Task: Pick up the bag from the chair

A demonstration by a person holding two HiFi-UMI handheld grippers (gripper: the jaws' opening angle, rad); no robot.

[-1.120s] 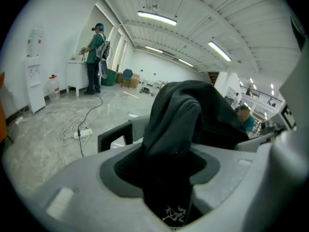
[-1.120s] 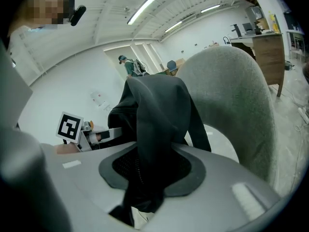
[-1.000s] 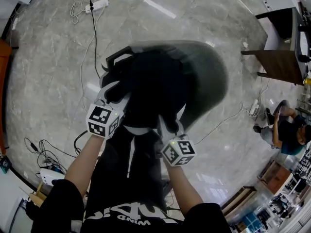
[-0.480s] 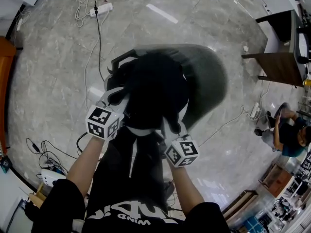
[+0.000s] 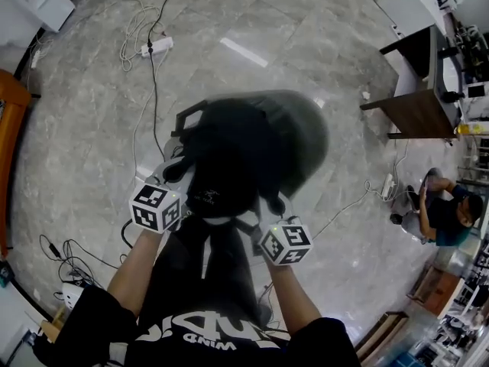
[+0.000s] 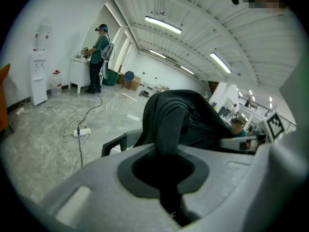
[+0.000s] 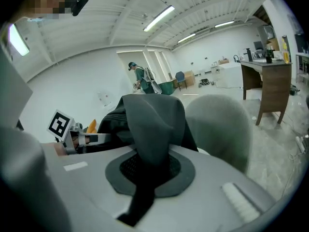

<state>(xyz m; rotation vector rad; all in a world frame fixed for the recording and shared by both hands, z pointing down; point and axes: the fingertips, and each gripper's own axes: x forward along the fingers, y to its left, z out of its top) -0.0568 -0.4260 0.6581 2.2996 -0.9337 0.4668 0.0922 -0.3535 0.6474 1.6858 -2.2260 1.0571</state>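
grey marble floor point(image 5: 92, 113) with a grey shell chair point(image 5: 309, 132); black backpack point(image 5: 229, 155) over its seat, one fold of fabric clamped in the left hand-held gripper point(image 6: 169, 178), another in the right hand-held gripper point(image 7: 149, 173).

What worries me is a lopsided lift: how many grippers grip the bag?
2. The left gripper is shut on the left side of the bag; the right gripper is shut on its right side. No other gripper shows.

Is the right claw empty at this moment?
No, the right claw is shut on a fold of the black bag.
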